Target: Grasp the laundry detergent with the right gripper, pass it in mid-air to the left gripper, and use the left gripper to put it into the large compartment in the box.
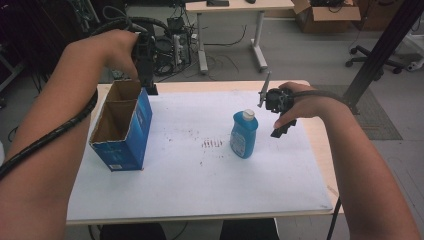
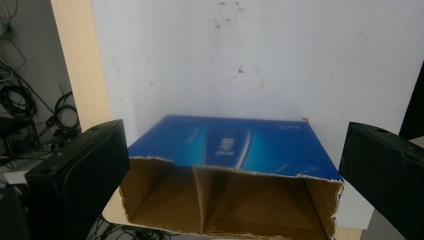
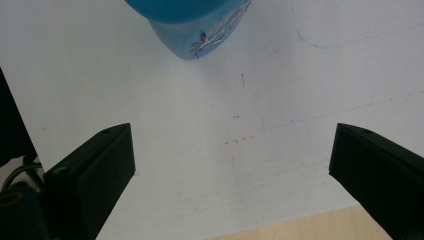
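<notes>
Forearms frame the shot, and both grippers are wide apart, holding nothing. The left gripper (image 1: 148,85) hovers over the blue cardboard box (image 1: 122,125), the right gripper (image 1: 280,112) just beside the upright blue soap bottle (image 1: 244,133) mid-table. Looks barely started: bottle still ungrabbed, box empty. The left gripper view shows the box's inner divider (image 2: 200,200) properly.

Box (image 1: 131,131): blue outside, brown cardboard inside. Bottle (image 1: 243,135): blue, white cap. Table (image 1: 200,185): white sheet with reddish specks, pale wood edge.
</notes>
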Action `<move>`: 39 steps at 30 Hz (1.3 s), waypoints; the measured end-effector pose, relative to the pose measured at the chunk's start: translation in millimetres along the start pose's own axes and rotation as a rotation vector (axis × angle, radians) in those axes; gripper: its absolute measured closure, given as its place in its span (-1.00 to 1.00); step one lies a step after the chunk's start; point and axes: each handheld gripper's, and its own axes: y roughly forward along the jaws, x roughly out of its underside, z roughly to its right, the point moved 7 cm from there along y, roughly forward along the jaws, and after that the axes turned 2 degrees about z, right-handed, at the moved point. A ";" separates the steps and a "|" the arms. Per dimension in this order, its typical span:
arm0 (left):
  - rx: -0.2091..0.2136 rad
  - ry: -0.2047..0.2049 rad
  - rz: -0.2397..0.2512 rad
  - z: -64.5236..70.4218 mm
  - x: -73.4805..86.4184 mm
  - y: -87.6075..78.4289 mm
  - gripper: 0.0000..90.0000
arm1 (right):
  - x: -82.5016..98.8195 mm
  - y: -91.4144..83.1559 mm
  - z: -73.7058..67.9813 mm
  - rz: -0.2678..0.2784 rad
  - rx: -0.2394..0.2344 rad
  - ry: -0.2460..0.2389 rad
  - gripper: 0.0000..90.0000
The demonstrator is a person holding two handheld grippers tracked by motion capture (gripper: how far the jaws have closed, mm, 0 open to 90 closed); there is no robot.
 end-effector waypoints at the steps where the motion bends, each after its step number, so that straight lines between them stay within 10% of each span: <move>1: 0.002 -0.001 0.008 0.9 0.5 0.5 -1.00 | 0.1 -0.7 0.1 -0.006 0.000 -0.002 -0.90; 12: 0.020 0.009 -0.020 17.1 2.6 3.9 -1.00 | -0.3 -5.0 1.6 0.008 0.011 0.005 -0.90; 21: 0.063 0.076 0.012 56.3 0.4 8.1 -1.00 | -3.1 -1.0 -2.5 0.005 0.013 -0.006 -0.90; 39: 0.155 -0.003 0.046 111.4 8.6 41.1 -1.00 | 7.1 2.9 -14.2 0.001 0.013 0.016 -0.90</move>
